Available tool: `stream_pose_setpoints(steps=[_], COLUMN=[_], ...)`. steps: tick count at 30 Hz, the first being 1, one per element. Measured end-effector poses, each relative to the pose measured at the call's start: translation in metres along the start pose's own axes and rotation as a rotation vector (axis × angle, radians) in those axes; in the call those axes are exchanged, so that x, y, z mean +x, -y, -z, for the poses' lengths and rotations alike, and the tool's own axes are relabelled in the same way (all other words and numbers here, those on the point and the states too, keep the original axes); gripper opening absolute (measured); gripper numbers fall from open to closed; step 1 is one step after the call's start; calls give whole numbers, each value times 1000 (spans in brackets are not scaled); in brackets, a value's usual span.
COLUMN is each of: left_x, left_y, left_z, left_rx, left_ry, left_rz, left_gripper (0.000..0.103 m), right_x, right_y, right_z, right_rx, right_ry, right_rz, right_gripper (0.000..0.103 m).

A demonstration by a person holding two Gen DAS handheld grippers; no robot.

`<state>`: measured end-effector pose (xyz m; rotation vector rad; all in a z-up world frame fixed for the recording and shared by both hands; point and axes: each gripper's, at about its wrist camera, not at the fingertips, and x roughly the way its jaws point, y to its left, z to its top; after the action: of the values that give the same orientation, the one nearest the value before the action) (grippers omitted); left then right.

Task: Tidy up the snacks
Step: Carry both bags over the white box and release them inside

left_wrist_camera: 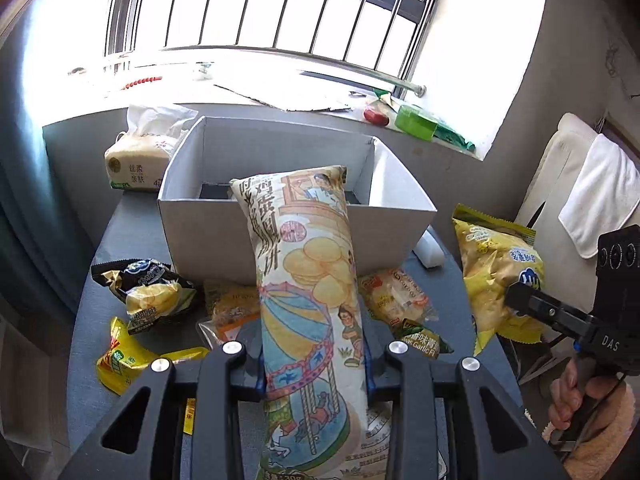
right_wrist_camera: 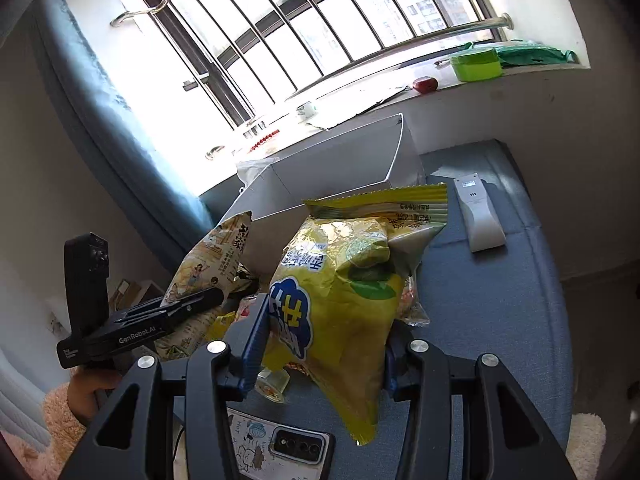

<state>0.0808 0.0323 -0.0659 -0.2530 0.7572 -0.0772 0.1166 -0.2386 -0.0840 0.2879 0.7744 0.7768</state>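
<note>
Fingers of the left gripper (left_wrist_camera: 316, 364) clamp a tall egg-biscuit bag (left_wrist_camera: 308, 280), its top over the near rim of the white box (left_wrist_camera: 208, 228). At the right, the right gripper (right_wrist_camera: 320, 360) grasps a yellow chip bag (right_wrist_camera: 340, 288). Loose snack packets (left_wrist_camera: 148, 292) crowd the grey-blue table (right_wrist_camera: 480, 300) under the barred window (left_wrist_camera: 260, 8).

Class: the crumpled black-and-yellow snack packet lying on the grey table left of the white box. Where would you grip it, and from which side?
Grip the black-and-yellow packet at its puffed yellow middle, coming from above with the jaws across its narrow width. It lies flat on the grey table, so a side approach would likely just push it. The flat crimped black end looks too thin to hold securely.
</note>
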Motion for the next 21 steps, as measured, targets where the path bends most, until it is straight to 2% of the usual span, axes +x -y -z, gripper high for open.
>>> stream_pose_setpoints(steps=[2,5,9,14,21], left_x=[-2,0,21,58,99], left_y=[-5,-13,-21,-35,-45], left_z=[-14,-39,-73,-111,-148], left_rx=[6,-5,-19,-58,-79], left_ry=[24,64,99,117,83], left_rz=[-19,5,2,23,-15], left_gripper=[37,37,37,37,38], right_x=[8,23,47,87,144], right_y=[-9,-21,-34,-32,-22], right_z=[-14,-39,-75,-118,-154], right_rx=[-18,-44,-87,-76,-77], right_ry=[10,22,26,7,-61], right_rz=[-11,-6,7,22,101], right_gripper=[51,51,51,51,52])
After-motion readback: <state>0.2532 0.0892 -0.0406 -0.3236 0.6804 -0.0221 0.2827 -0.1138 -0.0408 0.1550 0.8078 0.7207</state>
